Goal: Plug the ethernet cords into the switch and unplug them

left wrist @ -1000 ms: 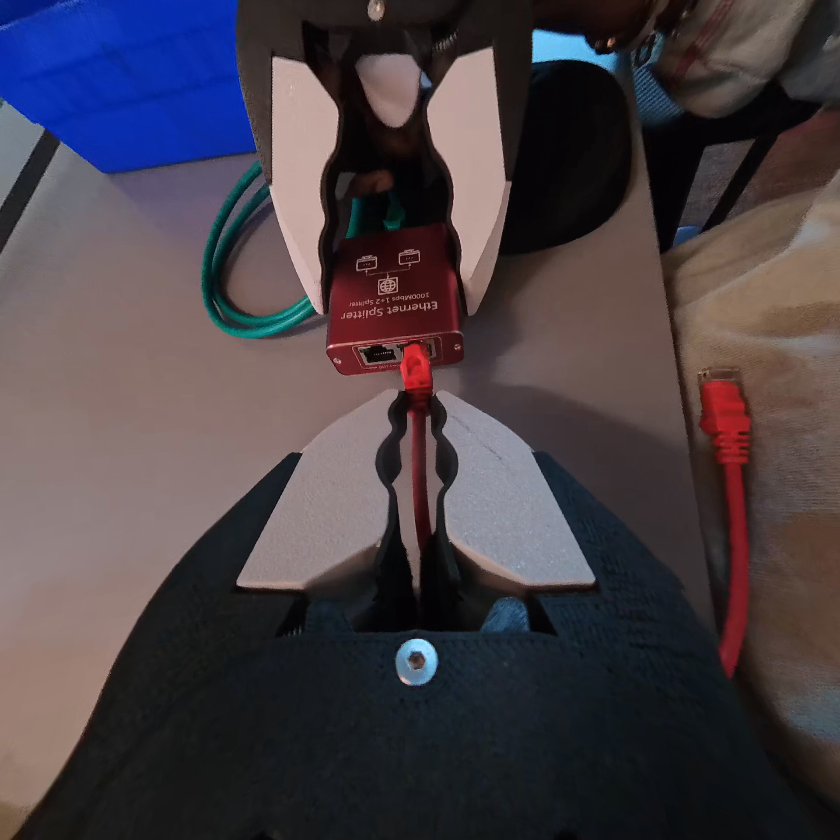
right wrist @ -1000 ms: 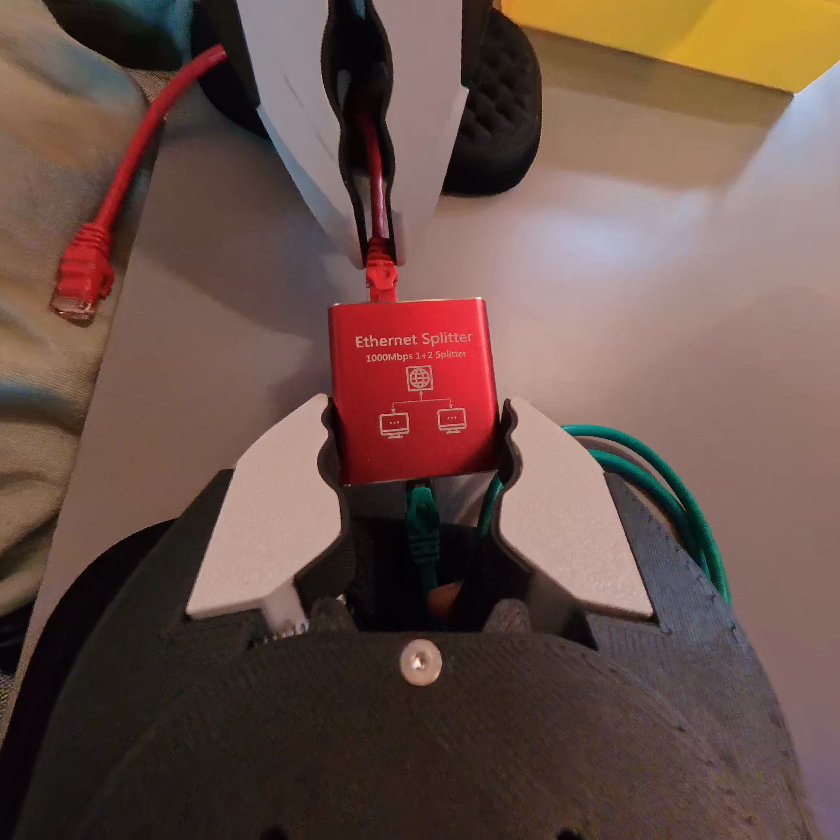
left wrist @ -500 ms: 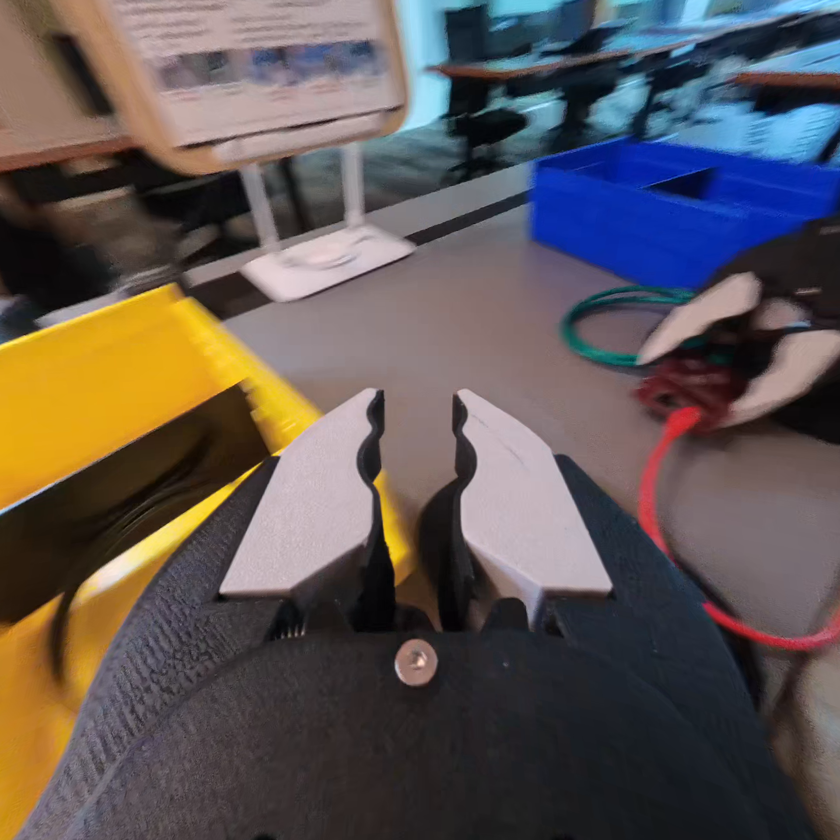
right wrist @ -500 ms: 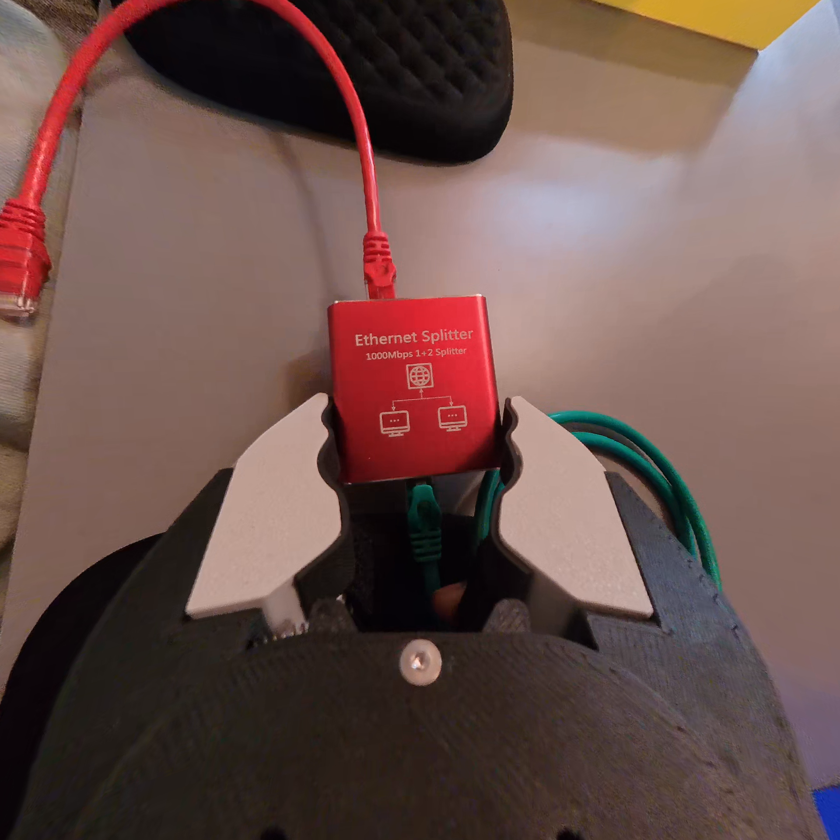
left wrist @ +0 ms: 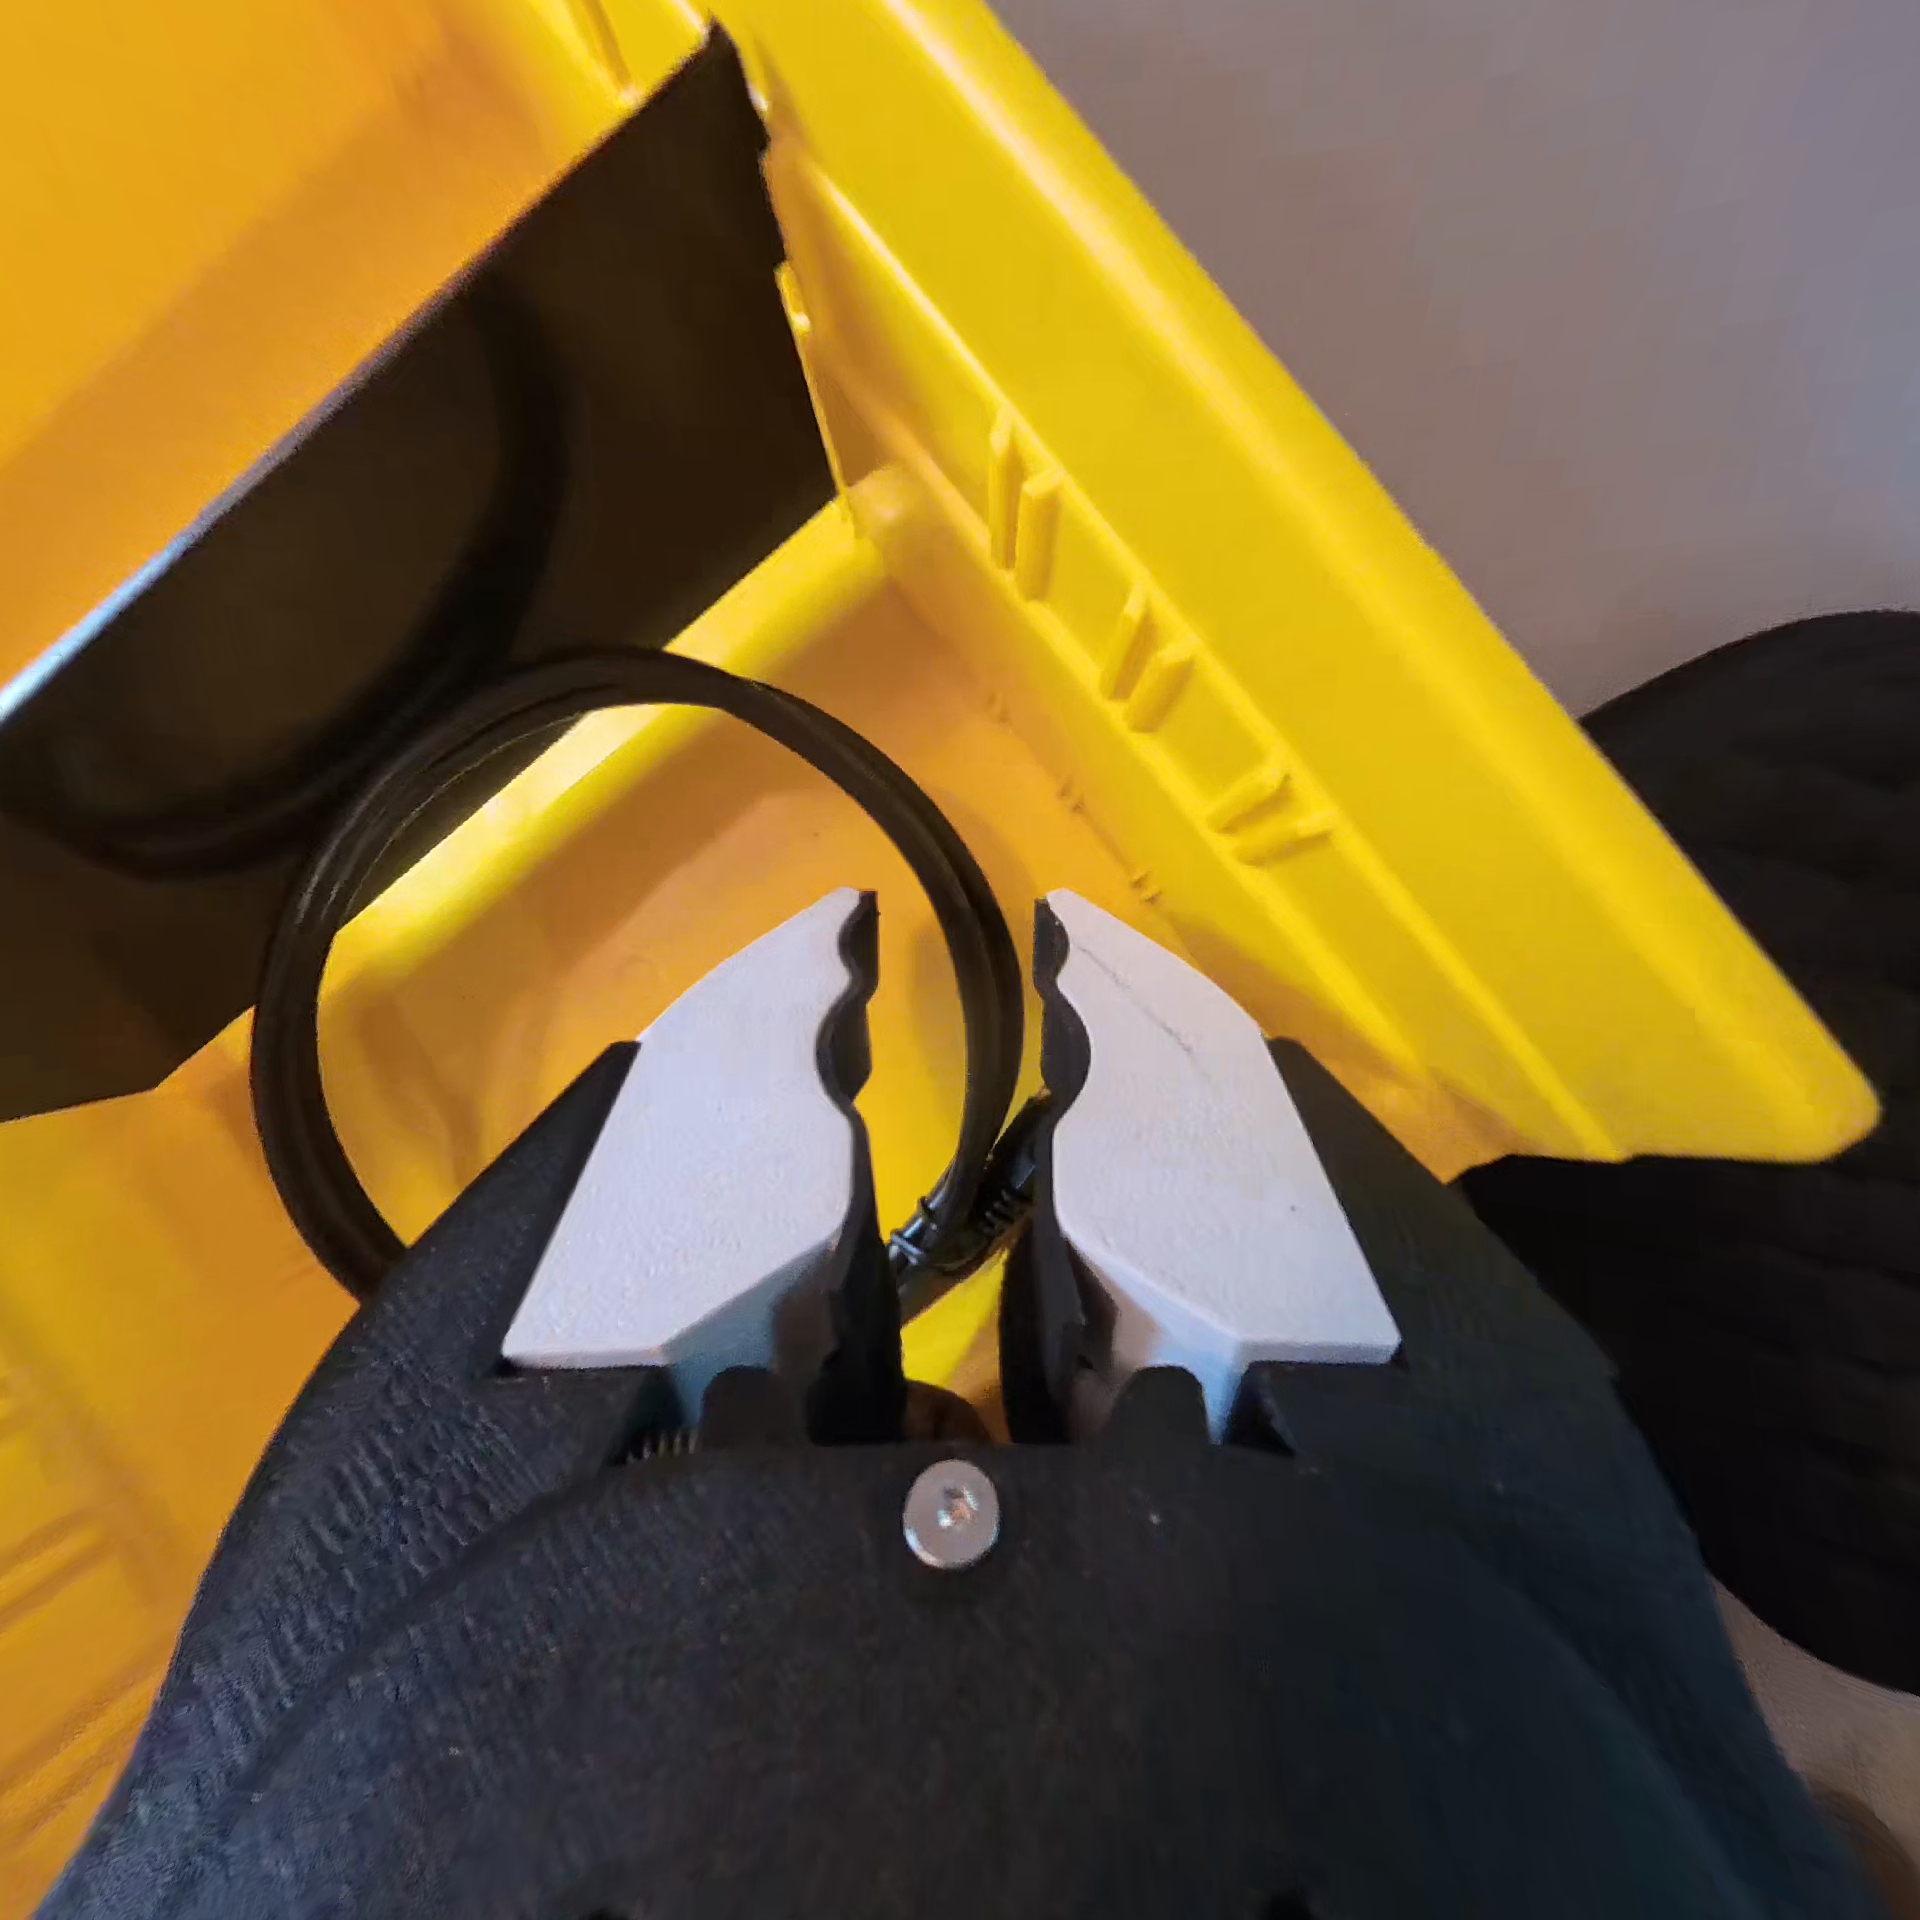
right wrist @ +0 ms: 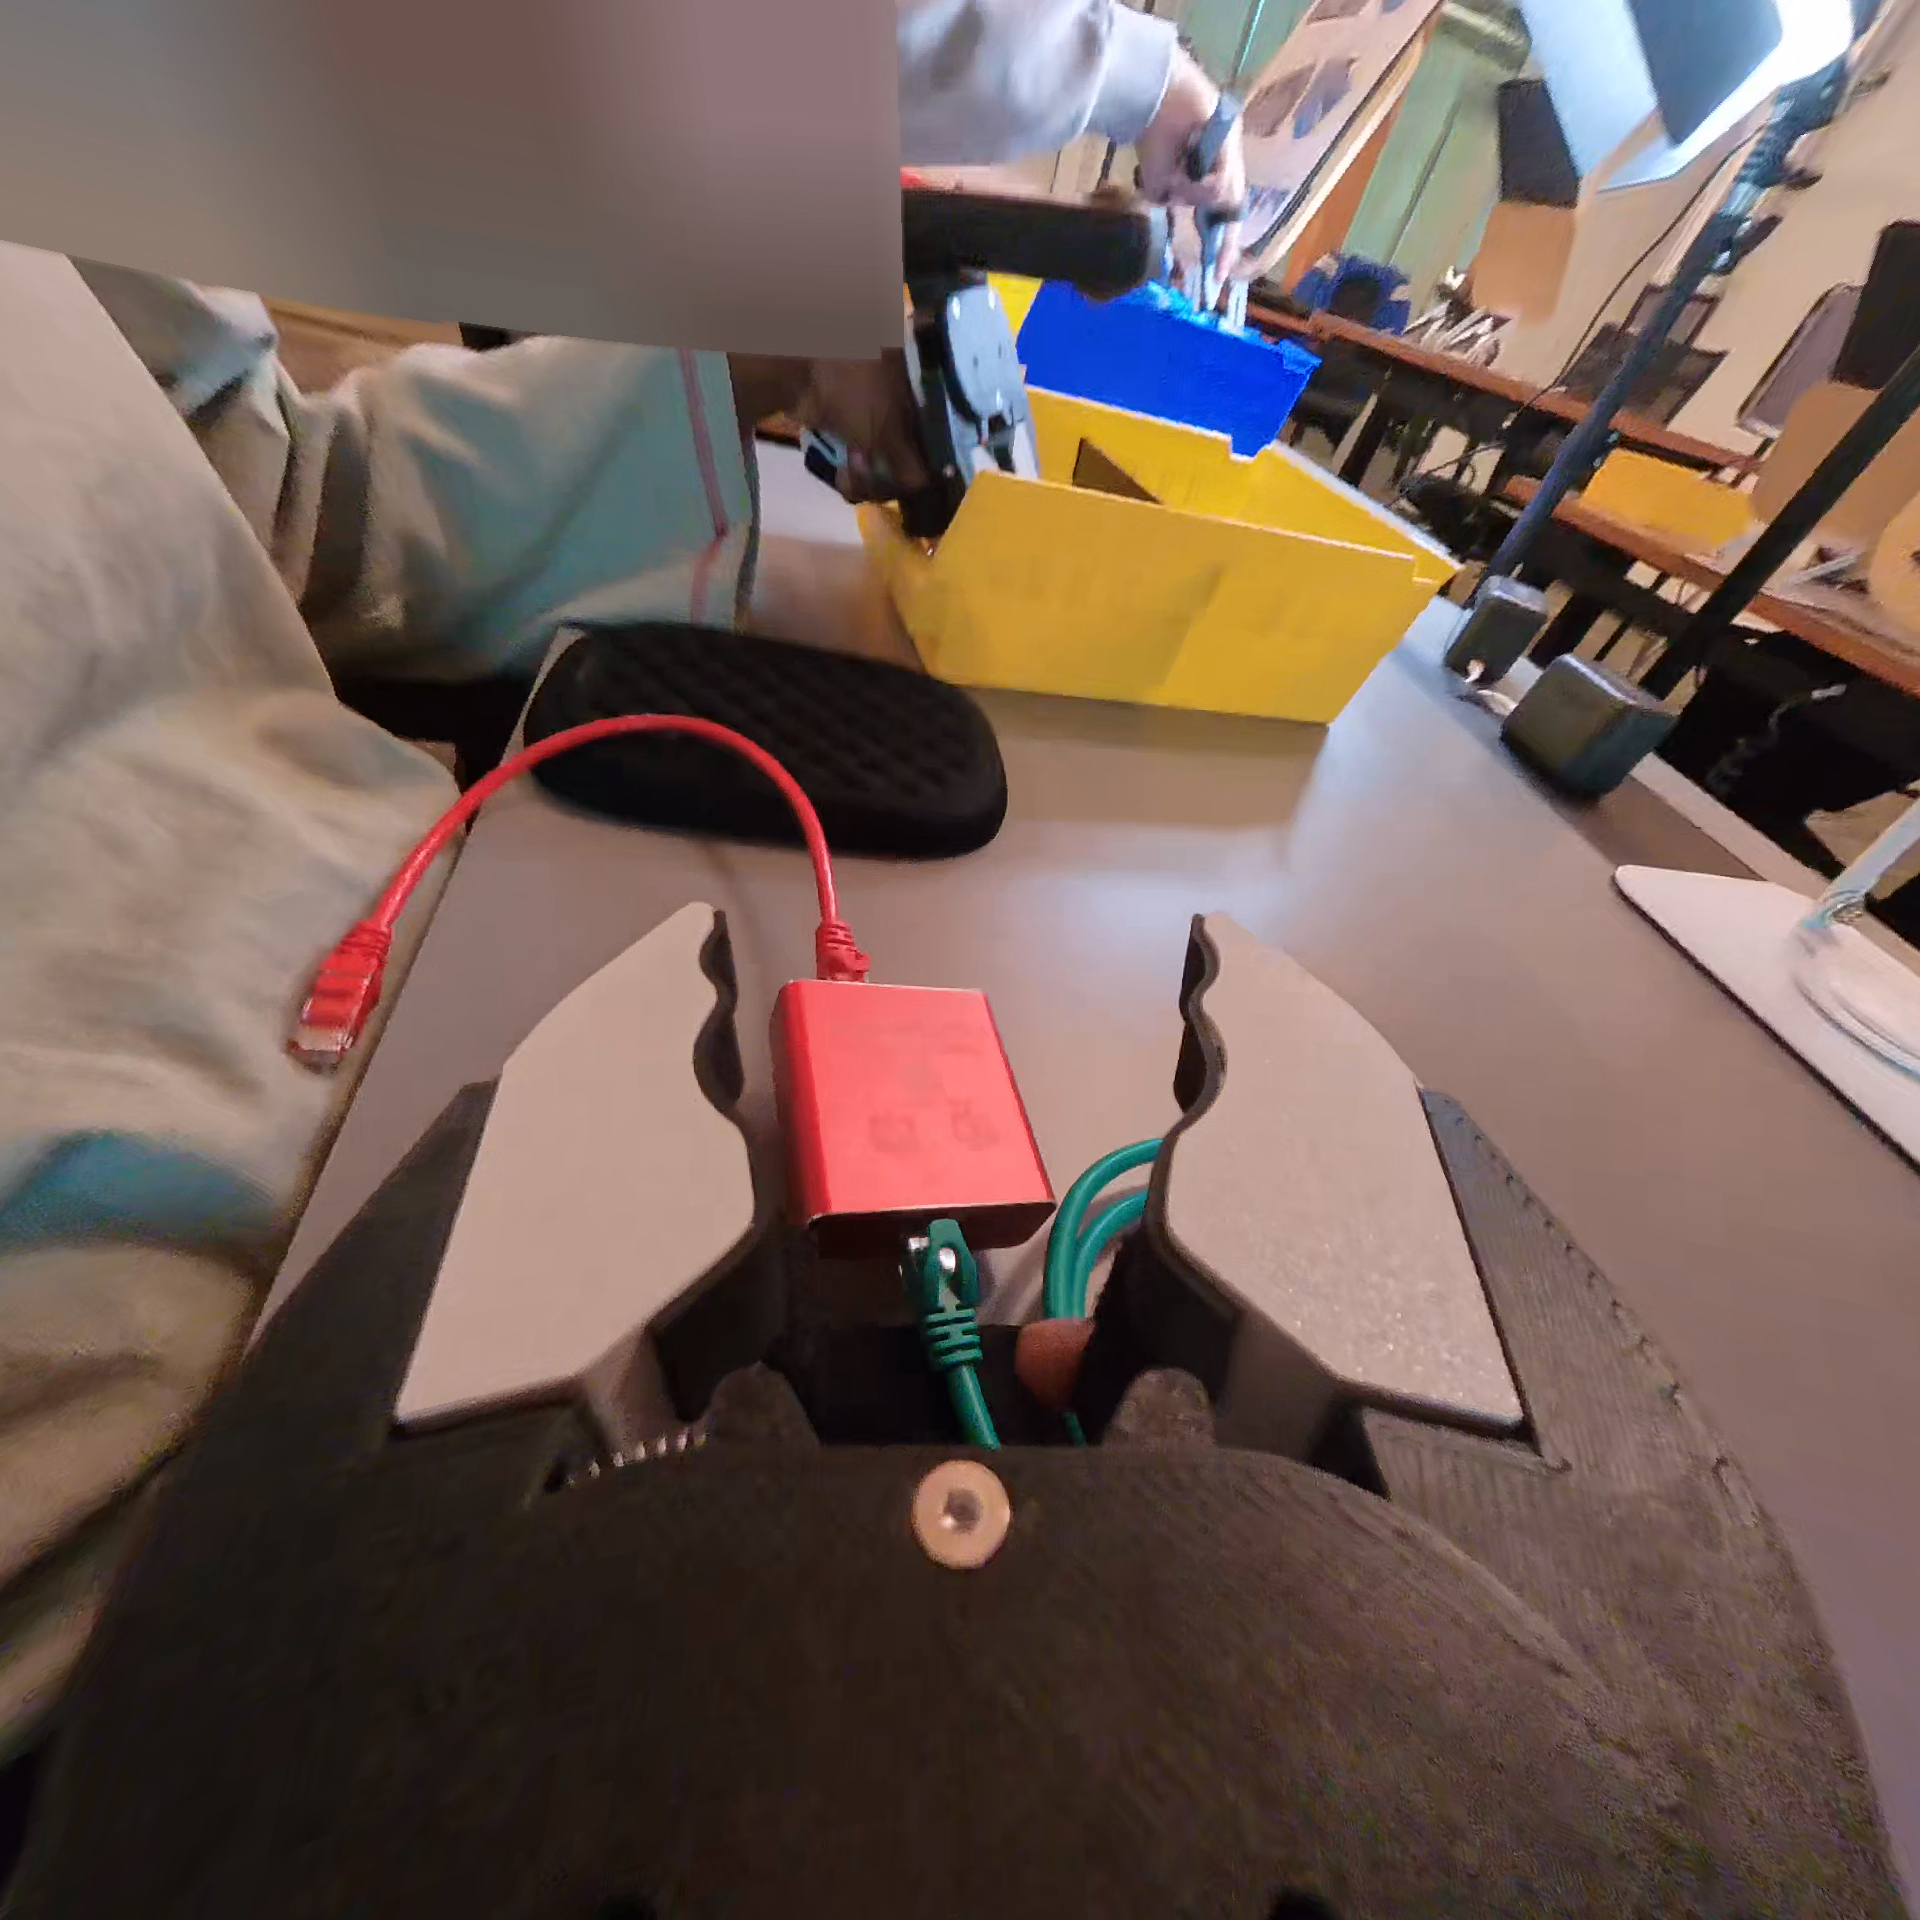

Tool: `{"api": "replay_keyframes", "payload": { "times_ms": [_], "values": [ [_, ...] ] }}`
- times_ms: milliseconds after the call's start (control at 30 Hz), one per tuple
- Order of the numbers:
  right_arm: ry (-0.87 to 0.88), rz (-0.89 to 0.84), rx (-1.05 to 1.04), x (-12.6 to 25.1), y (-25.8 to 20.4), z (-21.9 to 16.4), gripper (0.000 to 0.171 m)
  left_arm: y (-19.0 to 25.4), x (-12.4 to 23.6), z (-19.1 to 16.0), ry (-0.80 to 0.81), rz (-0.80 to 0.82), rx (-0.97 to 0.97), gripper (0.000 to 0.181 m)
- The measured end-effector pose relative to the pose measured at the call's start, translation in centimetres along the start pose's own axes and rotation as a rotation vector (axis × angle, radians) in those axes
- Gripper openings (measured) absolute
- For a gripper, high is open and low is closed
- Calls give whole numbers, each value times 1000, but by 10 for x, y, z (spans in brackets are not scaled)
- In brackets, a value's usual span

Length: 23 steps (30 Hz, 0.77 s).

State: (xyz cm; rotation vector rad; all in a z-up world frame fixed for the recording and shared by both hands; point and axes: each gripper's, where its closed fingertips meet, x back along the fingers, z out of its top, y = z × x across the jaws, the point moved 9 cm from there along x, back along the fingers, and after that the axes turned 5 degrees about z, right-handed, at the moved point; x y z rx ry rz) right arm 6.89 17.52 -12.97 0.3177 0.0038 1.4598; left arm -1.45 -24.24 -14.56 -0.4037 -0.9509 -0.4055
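Probably light and springy, black coiled cord (left wrist: 634,935) in yellow bin (left wrist: 1299,644); best taken at plug beside left hand-held gripper (left wrist: 956,914), slightly spread, pinching nothing; right hand-held gripper (right wrist: 956,935) spread wide around red switch (right wrist: 904,1112).

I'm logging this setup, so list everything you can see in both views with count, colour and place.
switch: one, red, on the table between the right claw's fingers, untouched
red cord: one, plugged into the switch's far side, free plug off the table's left edge
green cord: one, plugged into the switch's near side, coiled at right
black cord: one, coiled in the yellow bin
yellow bin: one, far side of the table
blue bin: one, behind the yellow bin
black pad: one, near table's left edge
table: one, grey
left claw: open, over the black cord
right claw: open, around the switch
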Motion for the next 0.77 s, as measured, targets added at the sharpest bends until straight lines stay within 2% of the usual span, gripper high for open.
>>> {"api": "replay_keyframes", "payload": {
  "times_ms": [100, 133, 233, 300, 433, 500, 667, 767],
  "values": [
    [-2, -8, 7, 0, 0, 0, 83, 0, -6, 3, -97, -33, -21, 11],
    [-12, -8, 17, -1, -1, -1, 83, 0, -6, 4, -98, -36, -19, 10],
    [-34, -7, 36, -3, -3, -1, 82, -1, 4, 1, 0, -25, 18, 9],
    [-30, -9, 37, -3, -3, -1, 81, -3, 22, -3, 134, 14, 52, 9],
    [-2, -21, 54, 0, -4, 0, 77, -5, 70, -10, 509, 96, 116, 8],
    [14, -19, 81, -1, -6, 2, 76, 1, 93, -14, 670, 69, 140, 7],
    [70, -47, 195, -9, -16, 20, 68, 39, 143, -9, 1104, -157, 167, 7],
    [64, -72, 309, -20, -27, 37, 66, 71, 166, -1, 1329, -472, 138, 6]
  ]
}}
